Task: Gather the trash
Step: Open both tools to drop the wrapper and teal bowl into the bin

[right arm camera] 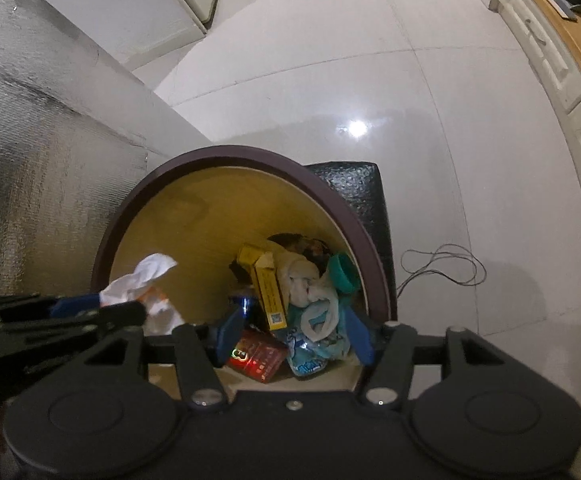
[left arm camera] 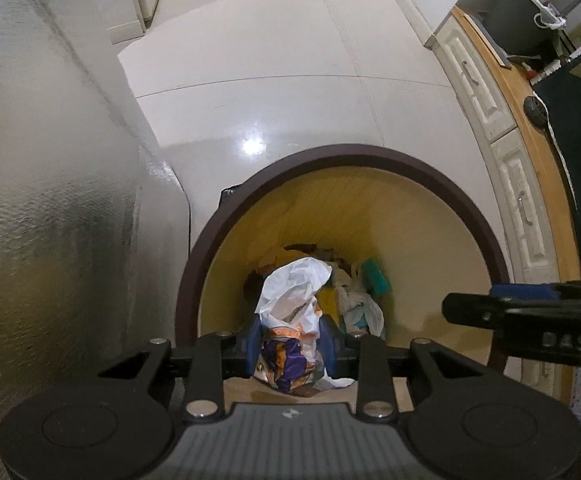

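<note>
The left wrist view looks almost straight down into a round trash bin [left arm camera: 342, 156] with a dark brown rim and a yellow inner wall, standing on pale floor tiles [left arm camera: 290, 60] beside a silver foil-faced panel [left arm camera: 42, 200]. Only this view shows the wooden counter [left arm camera: 502, 92] with white drawer fronts curving along the right, a dark mat on it, and the crumpled white, orange and purple plastic wrapper [left arm camera: 290, 332] seen head-on.

The right wrist view shows what the other does not: a black textured box [right arm camera: 364, 200] just behind the bin, a thin looped cable [right arm camera: 442, 268] on the floor to its right, and the heap at the bottom of the bin in detail, with a yellow carton [right arm camera: 268, 292], a red packet [right arm camera: 256, 358], a light blue wrapper [right arm camera: 314, 354], a teal cup [right arm camera: 342, 272] and white tissue.

The left gripper [left arm camera: 290, 344] has its blue-padded jaws closed on the plastic wrapper, which bulges above and below the pads and hangs inside the bin's mouth over the heap. From the right wrist view the same wrapper shows as a white tuft at the tip of the left gripper, near the bin's left rim.

The right gripper [right arm camera: 294, 332] stands with its jaws parted, the pads set apart on either side of the trash below; whether they touch the red packet or the blue wrapper cannot be told.

Both grippers point steeply down into the bin, side by side, the right one entering the left view as a dark bar at the right edge.
</note>
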Tool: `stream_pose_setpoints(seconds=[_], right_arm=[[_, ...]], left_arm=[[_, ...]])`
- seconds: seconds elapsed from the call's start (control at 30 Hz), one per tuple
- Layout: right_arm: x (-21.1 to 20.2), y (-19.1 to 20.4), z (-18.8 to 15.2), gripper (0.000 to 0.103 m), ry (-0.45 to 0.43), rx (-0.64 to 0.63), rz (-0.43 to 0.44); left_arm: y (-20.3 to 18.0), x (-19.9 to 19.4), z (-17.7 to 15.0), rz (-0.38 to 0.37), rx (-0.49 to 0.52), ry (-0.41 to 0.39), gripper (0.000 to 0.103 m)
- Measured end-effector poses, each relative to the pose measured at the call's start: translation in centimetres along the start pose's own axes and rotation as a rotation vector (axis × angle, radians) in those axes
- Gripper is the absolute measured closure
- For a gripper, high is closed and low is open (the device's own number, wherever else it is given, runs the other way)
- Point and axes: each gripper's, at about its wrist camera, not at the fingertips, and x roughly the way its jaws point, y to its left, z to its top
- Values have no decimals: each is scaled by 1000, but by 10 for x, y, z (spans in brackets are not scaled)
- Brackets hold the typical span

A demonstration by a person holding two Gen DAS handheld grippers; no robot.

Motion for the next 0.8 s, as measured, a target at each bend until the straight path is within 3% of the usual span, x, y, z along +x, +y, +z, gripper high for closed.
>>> stream_pose_setpoints(seconds=[0.23, 0.33, 0.37, 0.5, 0.8], right_arm=[[-2, -5, -1, 45, -32, -5, 7], [-3, -6, -2, 45, -43, -19, 21], [-4, -6, -3, 45, -50, -33, 25], [-10, -7, -9, 39, -76, -66, 46], [-36, -1, -24, 22, -142, -149, 50]], left_arm=[[-3, 19, -4, 25, 30, 3, 70], [-3, 22, -7, 38, 34, -3, 65], [-3, 23, -8, 43, 33, -6, 60], [2, 20, -14, 56, 9, -41, 25], [-2, -12, -37, 7, -31, -127, 2]])
